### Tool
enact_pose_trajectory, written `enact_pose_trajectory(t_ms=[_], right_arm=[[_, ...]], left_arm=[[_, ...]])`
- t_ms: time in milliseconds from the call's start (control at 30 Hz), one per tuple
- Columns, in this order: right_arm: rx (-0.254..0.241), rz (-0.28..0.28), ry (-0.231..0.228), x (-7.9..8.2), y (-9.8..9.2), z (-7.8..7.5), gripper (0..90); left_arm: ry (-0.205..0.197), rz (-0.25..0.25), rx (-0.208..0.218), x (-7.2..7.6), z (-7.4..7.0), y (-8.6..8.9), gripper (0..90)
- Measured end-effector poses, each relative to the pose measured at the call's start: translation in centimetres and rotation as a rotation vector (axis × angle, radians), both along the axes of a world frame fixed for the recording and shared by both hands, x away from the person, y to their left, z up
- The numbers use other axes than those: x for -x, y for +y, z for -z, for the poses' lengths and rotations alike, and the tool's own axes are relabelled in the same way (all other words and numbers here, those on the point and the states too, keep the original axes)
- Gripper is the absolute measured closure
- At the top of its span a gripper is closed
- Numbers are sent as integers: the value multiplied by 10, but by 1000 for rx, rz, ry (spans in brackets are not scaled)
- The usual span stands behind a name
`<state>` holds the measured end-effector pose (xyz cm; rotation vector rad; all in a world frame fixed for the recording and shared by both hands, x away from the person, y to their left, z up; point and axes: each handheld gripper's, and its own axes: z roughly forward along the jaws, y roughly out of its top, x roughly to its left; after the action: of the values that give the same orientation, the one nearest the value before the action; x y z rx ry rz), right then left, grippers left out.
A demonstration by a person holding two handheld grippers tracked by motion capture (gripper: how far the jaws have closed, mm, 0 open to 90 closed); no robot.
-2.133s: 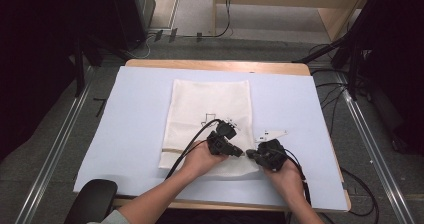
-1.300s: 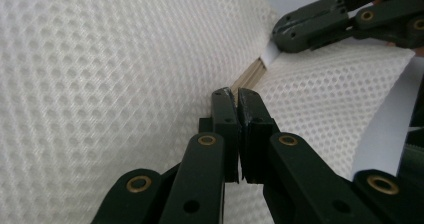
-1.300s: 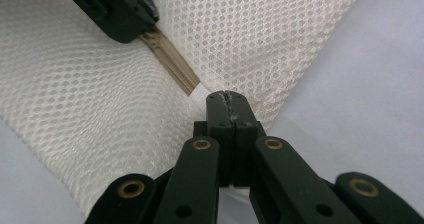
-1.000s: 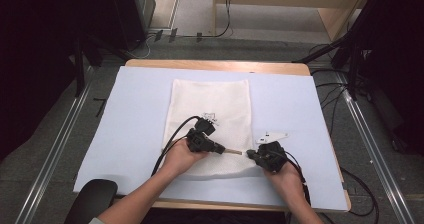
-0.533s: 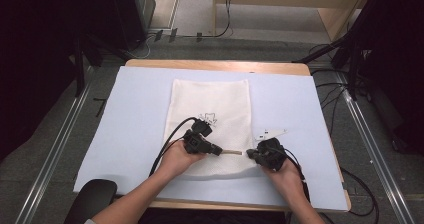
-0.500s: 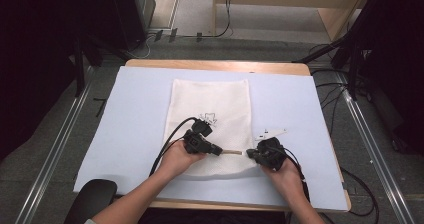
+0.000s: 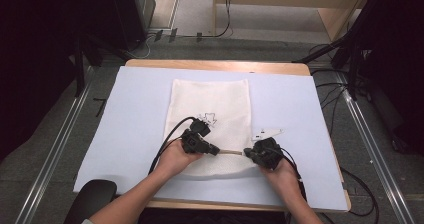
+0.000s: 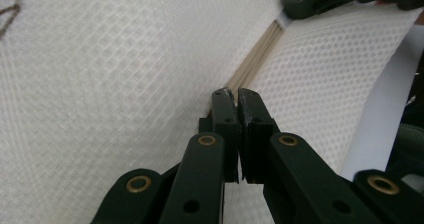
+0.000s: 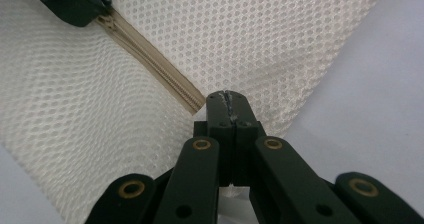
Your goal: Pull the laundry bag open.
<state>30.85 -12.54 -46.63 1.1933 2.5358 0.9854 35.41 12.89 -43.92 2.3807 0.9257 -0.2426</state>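
Observation:
A white mesh bag lies flat on the pale mat, with a beige zipper along its near end. My left gripper is shut with its tips on the zipper line, pinching what looks like the pull. In the left gripper view its jaws meet right at the zipper. My right gripper is shut on the bag at the zipper's right end. In the right gripper view the zipper runs from its jaws up to the left gripper.
The pale mat covers a wooden table. A small black drawing is printed on the bag just beyond the left hand. Each gripper trails a black cable toward the near edge. A black chair part sits at the near left corner.
Two seconds ago the left gripper was close to the right one. It has since slid left along the bag, baring a short beige zipper strip. Both hands are nearly still over the last second.

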Motion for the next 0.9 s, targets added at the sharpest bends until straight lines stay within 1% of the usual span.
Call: enact_pose_trajectory(t_ms=[33, 67, 133, 167, 200, 233, 267, 300, 333, 367, 400, 433, 467, 500, 533, 567, 600, 633, 667, 700, 733, 767, 833, 900], right_arm=[[7, -3, -5, 0, 0, 0, 900], [9, -3, -9, 1, 0, 0, 900], [16, -15, -19, 1, 1, 0, 900], [17, -15, -24, 1, 1, 0, 900], [14, -10, -22, 2, 0, 0, 900], [6, -10, -22, 2, 0, 1, 900], [5, -14, -27, 2, -1, 1, 900], [1, -14, -29, 2, -1, 2, 900], [-4, -9, -25, 2, -2, 2, 900], [-7, -8, -23, 2, -2, 2, 900], [-13, -7, -23, 2, -3, 2, 900], [-14, -9, -23, 2, -3, 2, 900], [-14, -9, -25, 2, -3, 2, 900], [-14, -7, -24, 2, -3, 2, 900], [-16, -6, -24, 2, -3, 2, 900], [-15, -6, -24, 2, -3, 2, 900], [-13, -7, -27, 2, -3, 2, 900], [-12, -3, -27, 3, -2, 2, 900], [-13, -5, -27, 3, -2, 2, 900], [-12, -5, -28, 3, -2, 2, 900], [-10, -4, -29, 3, -2, 2, 900], [-14, -4, -28, 3, -3, 3, 900], [-17, -4, -26, 3, -3, 3, 900], [-13, -1, -28, 3, -2, 2, 900]], left_arm=[[8, 2, 2, -1, -1, 4, 891], [7, -11, 10, 0, -3, 8, 891], [-2, -4, 2, 1, -5, 11, 891], [-3, -7, 15, 2, -5, 13, 891], [-4, -2, 12, 1, -5, 13, 891], [-5, -9, 11, 1, -6, 14, 891], [1, 2, 15, 0, -6, 16, 891], [-8, -6, 5, 0, -6, 17, 891], [-7, -10, 14, 0, -7, 19, 891], [4, -15, 15, 0, -7, 22, 891], [-5, -18, 9, 0, -7, 25, 891], [8, -17, 23, 0, -7, 27, 890], [-1, -19, 7, 1, -8, 29, 891], [0, -21, 17, 1, -8, 31, 891], [6, -24, 16, 1, -9, 34, 891], [3, -30, 21, 2, -9, 36, 890], [1, -28, 10, 2, -10, 38, 890], [1, -39, 14, 2, -11, 42, 890], [10, -45, 34, 1, -11, 45, 890], [13, -50, 27, 1, -11, 47, 891], [12, -52, 37, 1, -11, 49, 890], [12, -59, 30, 1, -11, 50, 890], [17, -53, 40, 0, -11, 52, 890], [10, -53, 37, 1, -11, 52, 890]])
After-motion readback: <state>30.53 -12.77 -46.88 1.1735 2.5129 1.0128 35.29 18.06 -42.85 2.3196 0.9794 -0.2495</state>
